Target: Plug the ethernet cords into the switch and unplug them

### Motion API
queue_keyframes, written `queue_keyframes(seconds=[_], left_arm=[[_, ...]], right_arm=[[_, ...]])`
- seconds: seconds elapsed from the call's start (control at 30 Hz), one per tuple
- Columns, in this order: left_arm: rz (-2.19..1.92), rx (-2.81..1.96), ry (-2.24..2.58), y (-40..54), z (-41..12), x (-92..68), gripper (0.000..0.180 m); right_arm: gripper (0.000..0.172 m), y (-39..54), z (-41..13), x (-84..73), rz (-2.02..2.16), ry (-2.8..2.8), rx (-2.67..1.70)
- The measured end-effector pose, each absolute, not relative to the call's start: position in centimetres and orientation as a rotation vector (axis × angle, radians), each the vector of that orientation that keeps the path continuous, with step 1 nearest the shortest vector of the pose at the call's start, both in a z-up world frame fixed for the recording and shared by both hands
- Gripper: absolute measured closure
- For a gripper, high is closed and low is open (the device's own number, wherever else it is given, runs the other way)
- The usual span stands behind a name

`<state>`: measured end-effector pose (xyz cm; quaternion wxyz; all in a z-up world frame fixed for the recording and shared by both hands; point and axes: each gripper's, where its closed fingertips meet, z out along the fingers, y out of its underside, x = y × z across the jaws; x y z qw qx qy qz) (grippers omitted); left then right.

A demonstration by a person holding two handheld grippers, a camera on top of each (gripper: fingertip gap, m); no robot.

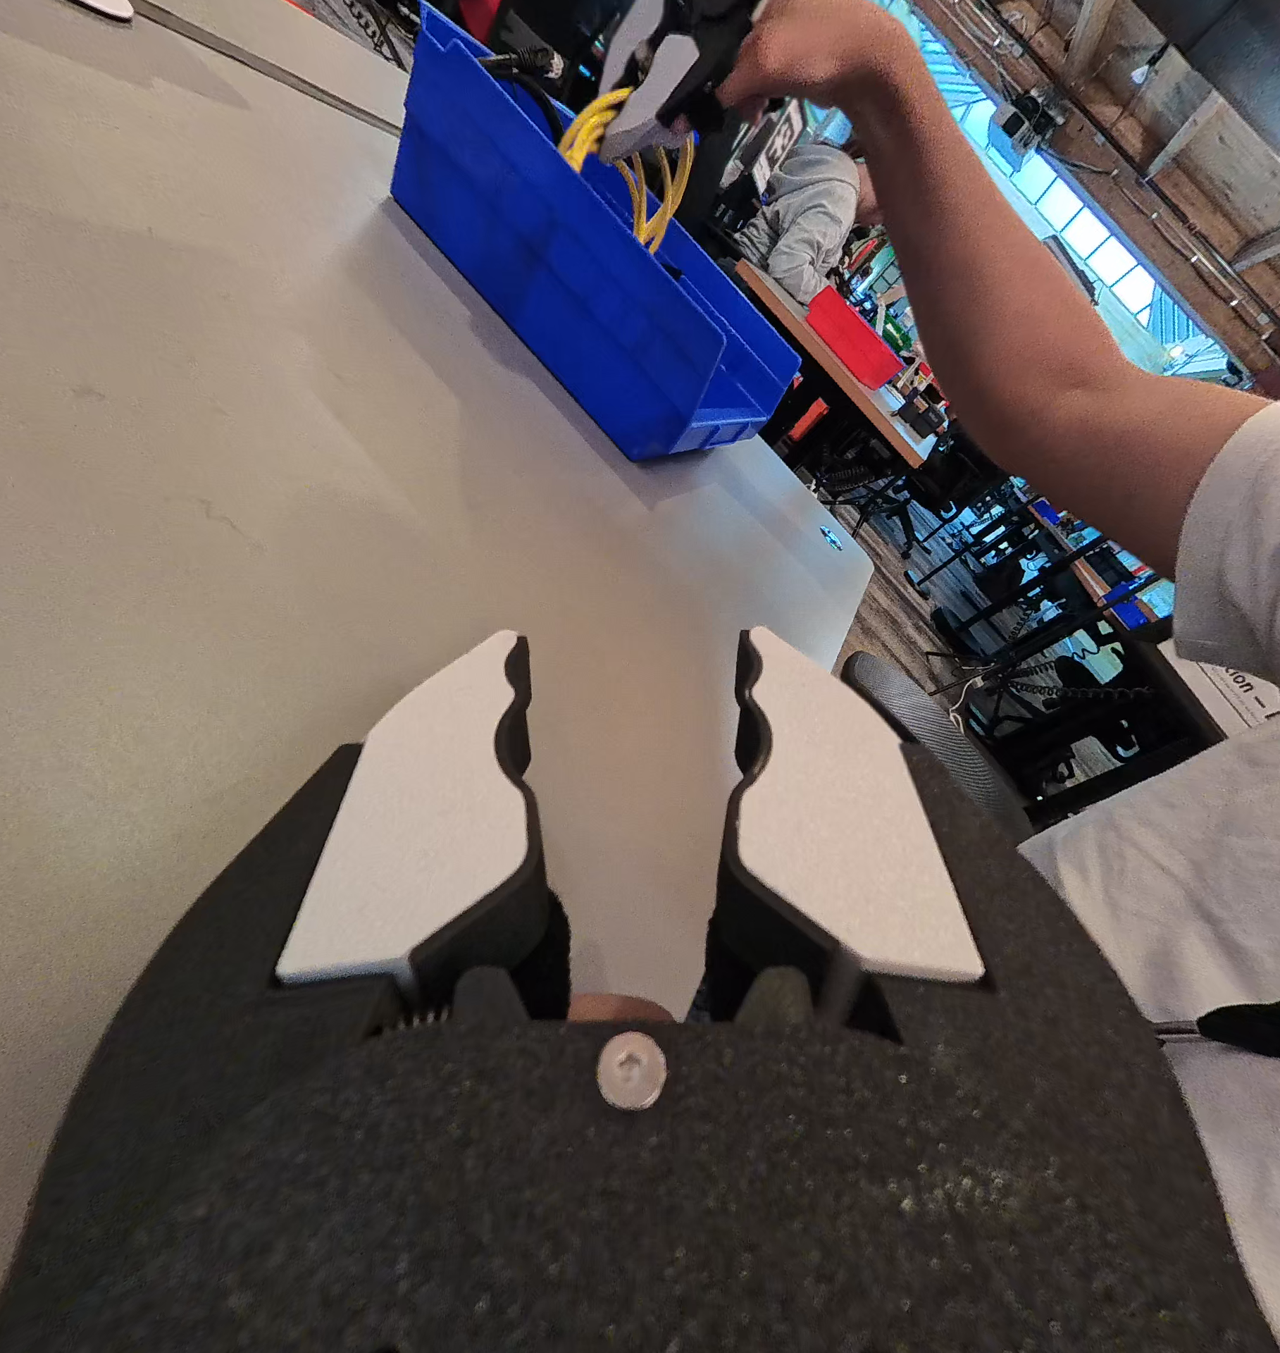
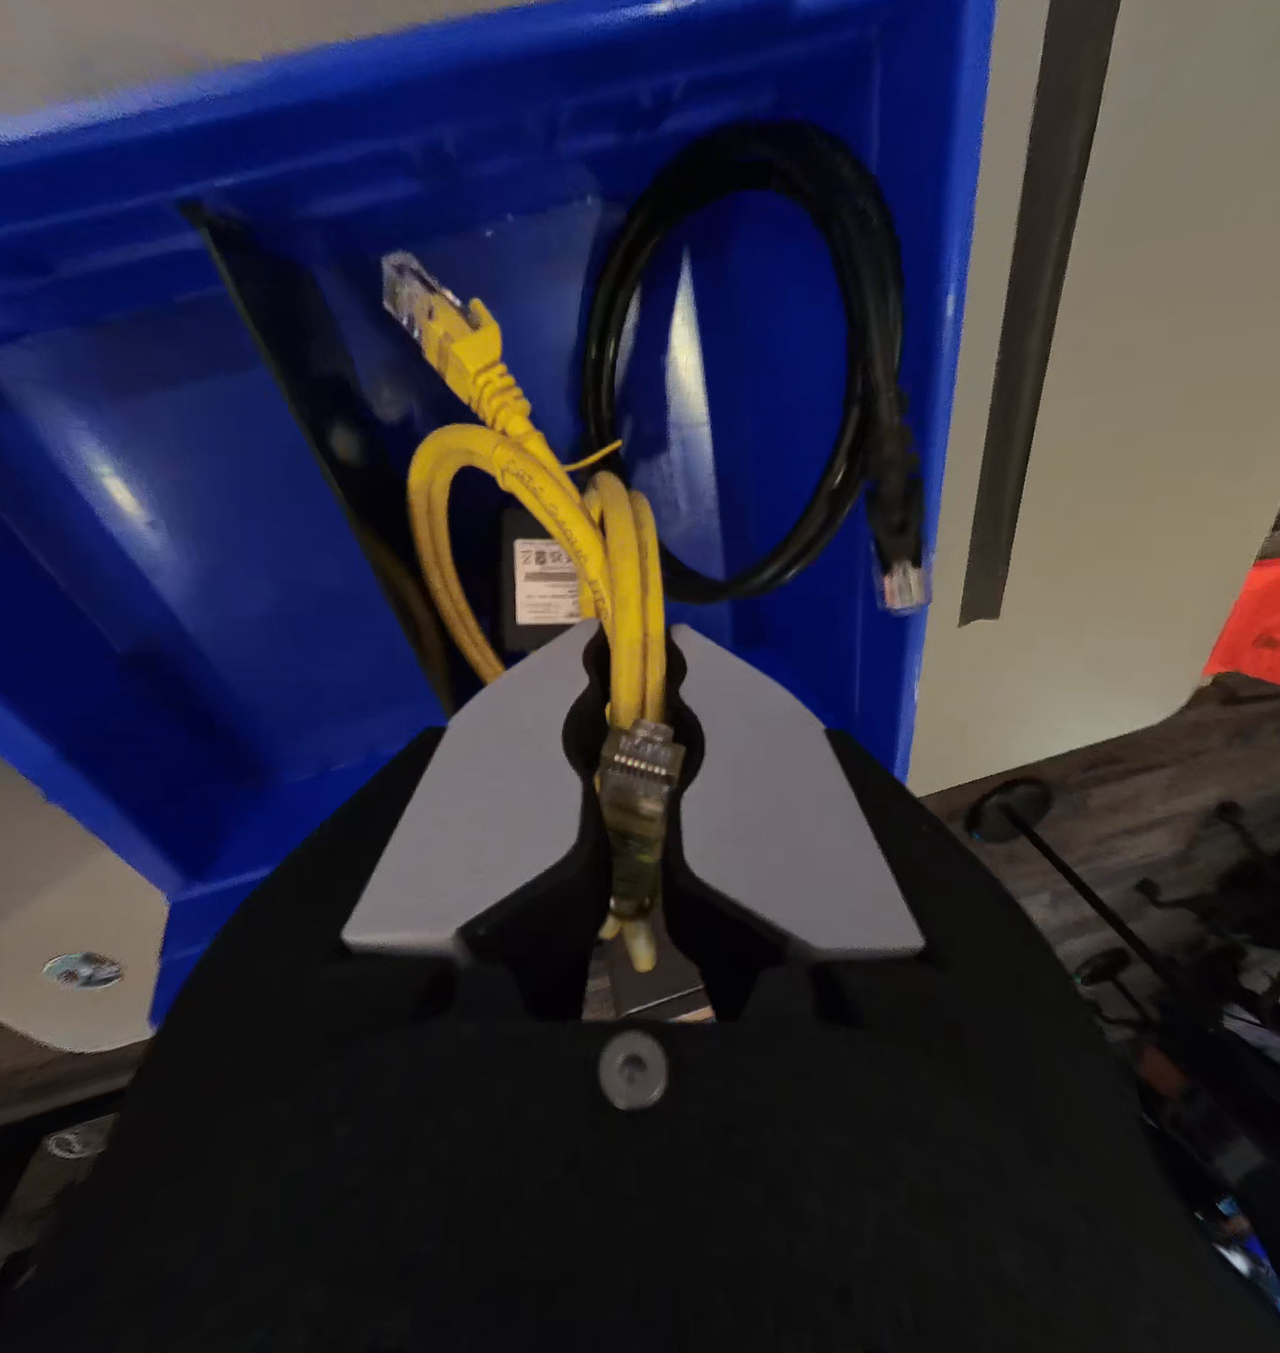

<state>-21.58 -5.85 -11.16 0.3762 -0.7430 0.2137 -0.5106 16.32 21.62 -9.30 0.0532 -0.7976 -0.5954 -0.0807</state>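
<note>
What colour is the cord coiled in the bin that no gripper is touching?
Black cord; clearest in the right wrist view.

The left gripper point(image 1: 633, 703) is low and near, its two fingers spread wide apart with nothing between them, pointing toward the far right. The right gripper point(image 2: 633, 659) is far off and raised, fingers angled downward and closed tight on a bundle of yellow cord point(image 2: 633, 586). A bare forearm point(image 1: 988, 293) with a white sleeve stretches out to the hand point(image 1: 805, 58) gripping it.
</note>
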Motion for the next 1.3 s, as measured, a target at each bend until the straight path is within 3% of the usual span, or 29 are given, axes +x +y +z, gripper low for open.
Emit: queue_keyframes(seconds=[0.13, 0.23, 0.4, 0.8, 0.97, 1.1, 1.3], left_arm=[[-1.314, -1.907, 0.541, -5.8, -11.2, -21.5, 0.127], [-1.306, -1.904, 0.541, -5.7, -11.1, -21.5, 0.127], [-1.285, -1.899, 0.532, -5.6, -11.0, -21.9, 0.127], [-1.094, -1.840, 0.454, -3.4, -9.8, -24.9, 0.127], [-0.841, -1.759, 0.361, -1.6, -8.1, -28.3, 0.126], [-0.621, -1.704, 0.228, -0.5, -6.5, -32.5, 0.133], [-0.346, -1.770, 0.057, 1.0, -7.3, -38.6, 0.132]], right_arm=[[0.157, 24.3, -9.9, 17.4, -0.398, -1.742, -2.410], [0.131, 26.8, -9.8, 19.1, -0.449, -1.577, -2.441], [0.109, 26.4, -8.7, 20.5, -0.421, -1.432, -2.482], [0.087, 18.4, -7.3, 21.0, -0.427, -1.335, -2.370], [0.086, 15.3, -3.1, 20.8, -0.365, -1.057, -2.260], [0.103, 12.0, -0.1, 19.4, -0.169, -0.685, -2.130], [0.102, 7.7, -1.8, 16.4, 0.022, -0.246, -2.002]])
